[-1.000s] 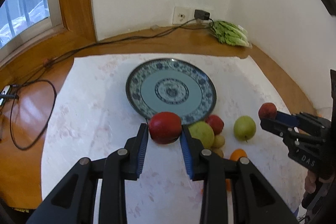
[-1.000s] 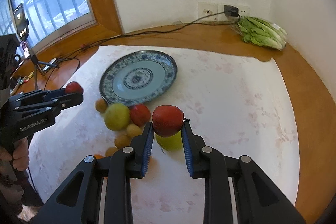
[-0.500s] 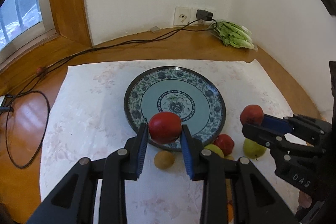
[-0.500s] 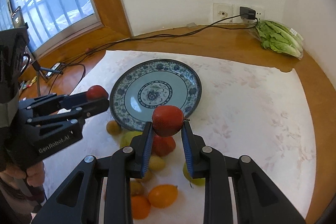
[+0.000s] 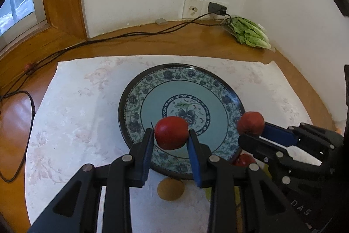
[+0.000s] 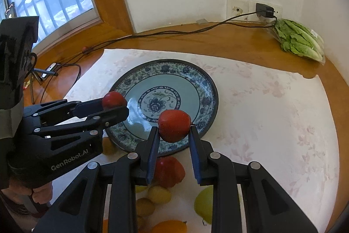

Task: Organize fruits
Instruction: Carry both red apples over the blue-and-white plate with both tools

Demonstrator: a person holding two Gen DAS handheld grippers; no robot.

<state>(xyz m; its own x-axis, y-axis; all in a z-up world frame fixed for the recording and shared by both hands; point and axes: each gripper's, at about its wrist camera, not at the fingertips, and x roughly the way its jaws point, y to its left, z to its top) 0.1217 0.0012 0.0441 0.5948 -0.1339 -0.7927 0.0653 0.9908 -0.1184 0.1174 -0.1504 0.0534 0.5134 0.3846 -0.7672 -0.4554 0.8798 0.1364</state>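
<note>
My left gripper point(image 5: 170, 132) is shut on a red apple point(image 5: 171, 134) and hangs over the near part of the blue patterned plate point(image 5: 133, 99). My right gripper point(image 6: 174, 128) is shut on a second red apple point(image 6: 174, 123) over the plate's point(image 6: 210, 88) near right rim. Each view shows the other gripper too: the right gripper point(image 5: 250, 132) with its apple point(image 5: 250, 122) at the plate's right edge, the left gripper point(image 6: 115, 106) with its apple point(image 6: 113, 99) at the left edge. Loose fruits lie in front of the plate: a red one point(image 6: 169, 170), small yellow ones point(image 6: 159, 193), a green one point(image 6: 205, 203).
The plate sits on a white flowered cloth point(image 5: 76, 113) over a round wooden table point(image 5: 196, 40). A bag of lettuce point(image 6: 298, 40) lies at the back right by the wall socket point(image 6: 237, 9). A black cable point(image 5: 109, 38) runs across the table's back left.
Both grippers have moved forward and a little down with their apples, from over the loose fruit pile to over the plate's near edge. The grips have not changed.
</note>
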